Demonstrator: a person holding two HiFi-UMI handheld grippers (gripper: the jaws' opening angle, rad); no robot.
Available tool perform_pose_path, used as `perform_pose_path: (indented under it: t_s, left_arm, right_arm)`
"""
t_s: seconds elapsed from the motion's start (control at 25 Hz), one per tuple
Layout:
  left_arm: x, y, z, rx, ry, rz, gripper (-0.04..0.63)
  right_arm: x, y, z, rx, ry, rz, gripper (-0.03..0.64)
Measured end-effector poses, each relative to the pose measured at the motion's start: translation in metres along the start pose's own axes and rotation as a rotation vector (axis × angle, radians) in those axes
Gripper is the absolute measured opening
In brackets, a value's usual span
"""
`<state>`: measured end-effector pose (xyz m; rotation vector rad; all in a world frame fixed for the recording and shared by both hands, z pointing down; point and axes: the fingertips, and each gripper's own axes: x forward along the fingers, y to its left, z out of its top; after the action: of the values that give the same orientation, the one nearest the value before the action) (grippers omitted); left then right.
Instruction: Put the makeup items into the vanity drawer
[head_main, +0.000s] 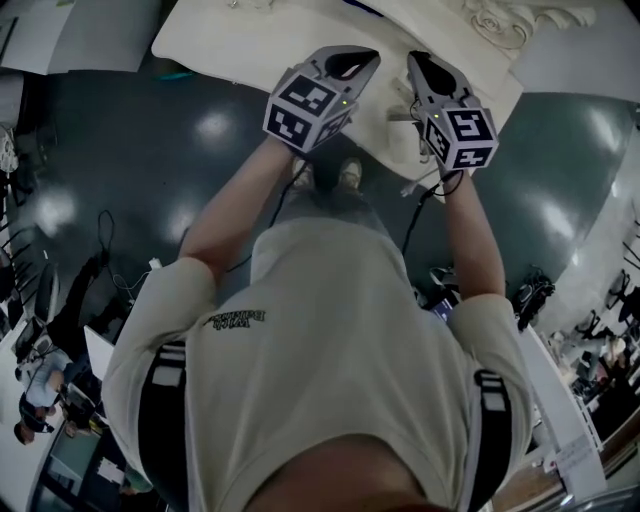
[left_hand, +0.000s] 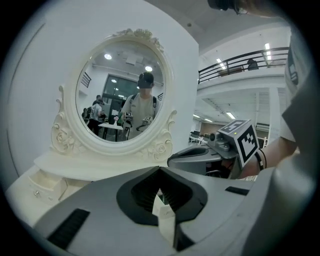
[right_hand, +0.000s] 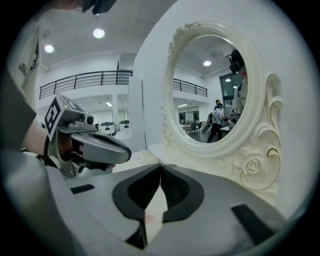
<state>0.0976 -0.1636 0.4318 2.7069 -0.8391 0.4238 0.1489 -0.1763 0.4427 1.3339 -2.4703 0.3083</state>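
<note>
The white vanity lies below and ahead of me, and its oval mirror with a carved frame fills both gripper views. Both grippers are held up side by side in front of the mirror, above the vanity top. My left gripper has its jaws closed tip to tip with nothing between them. My right gripper is shut the same way and is also empty. A small drawer front with a knob shows at the vanity's lower left. I cannot make out any makeup items.
The mirror reflects a person and a bright hall. A dark glossy floor surrounds the vanity, with cables on it. The person's shoes stand by the vanity's front edge. Desks with seated people lie at the lower left.
</note>
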Motion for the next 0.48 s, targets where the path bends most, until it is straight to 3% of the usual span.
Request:
perform_pose_path:
  t_s: [0.24, 0.48]
  left_arm:
    - [-0.042, -0.012, 0.057, 0.023, -0.119, 0.012, 0.014]
    - [-0.087, -0.028, 0.107, 0.066, -0.225, 0.021, 0.014]
  right_arm:
    - [-0.029, 0.021, 0.055, 0.052, -0.131, 0.032, 0.008]
    - [-0.060, 0.050, 0.113, 0.034, -0.250, 0.081, 0.008]
